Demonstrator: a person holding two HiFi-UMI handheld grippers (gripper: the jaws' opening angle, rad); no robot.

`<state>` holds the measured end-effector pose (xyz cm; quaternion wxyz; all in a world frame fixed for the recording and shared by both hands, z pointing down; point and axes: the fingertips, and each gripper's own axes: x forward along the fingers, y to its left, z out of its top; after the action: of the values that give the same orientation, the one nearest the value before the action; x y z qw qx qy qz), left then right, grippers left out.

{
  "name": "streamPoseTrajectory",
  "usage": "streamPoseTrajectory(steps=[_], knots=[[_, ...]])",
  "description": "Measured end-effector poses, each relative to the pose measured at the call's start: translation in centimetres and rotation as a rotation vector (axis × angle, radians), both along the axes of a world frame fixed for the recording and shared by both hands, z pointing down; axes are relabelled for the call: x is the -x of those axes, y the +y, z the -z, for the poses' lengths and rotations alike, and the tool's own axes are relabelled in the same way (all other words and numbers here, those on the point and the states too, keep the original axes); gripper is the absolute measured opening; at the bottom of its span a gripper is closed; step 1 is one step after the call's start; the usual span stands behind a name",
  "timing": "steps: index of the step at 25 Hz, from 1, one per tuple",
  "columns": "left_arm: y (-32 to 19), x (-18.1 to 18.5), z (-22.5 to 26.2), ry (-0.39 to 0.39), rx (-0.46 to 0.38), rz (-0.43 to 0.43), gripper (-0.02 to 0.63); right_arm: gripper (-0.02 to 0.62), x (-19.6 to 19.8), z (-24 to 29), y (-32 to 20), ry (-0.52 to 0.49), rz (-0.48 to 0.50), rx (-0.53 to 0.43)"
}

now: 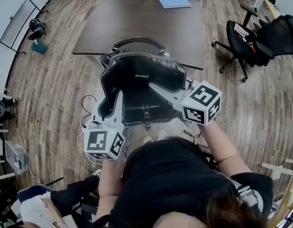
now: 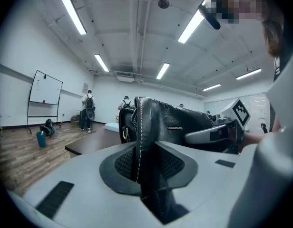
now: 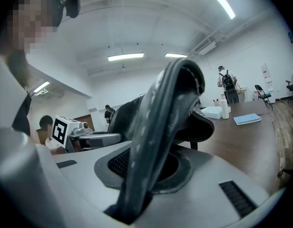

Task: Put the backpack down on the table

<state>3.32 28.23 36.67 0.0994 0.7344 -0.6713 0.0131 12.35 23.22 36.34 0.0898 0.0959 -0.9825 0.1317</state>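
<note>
Now the left gripper (image 1: 117, 103) pinches the left side of the black backpack (image 1: 141, 77) and the right gripper (image 1: 158, 88) pinches its right side, holding it up at the table's (image 1: 137, 27) near edge, so a loose pinch could drop it on the floor (image 1: 56, 89).

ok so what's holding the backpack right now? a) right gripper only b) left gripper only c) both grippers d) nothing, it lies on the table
c: the left gripper and the right gripper each have black leather of the backpack pinched between their jaws.
</note>
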Motion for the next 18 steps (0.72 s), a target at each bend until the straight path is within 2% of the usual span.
streamPoseTrajectory(steps=[13,18], knots=[[-3.1,-0.6,-0.4,0.035,0.016,0.058,0.101,0.118,-0.7,-0.5,-4.1,-0.04,0.017,-0.012],[-3.8,0.5,-0.7,0.021,0.029,0.076,0.103,0.121,0.4,-0.7,-4.9,-0.04,0.018,0.006]])
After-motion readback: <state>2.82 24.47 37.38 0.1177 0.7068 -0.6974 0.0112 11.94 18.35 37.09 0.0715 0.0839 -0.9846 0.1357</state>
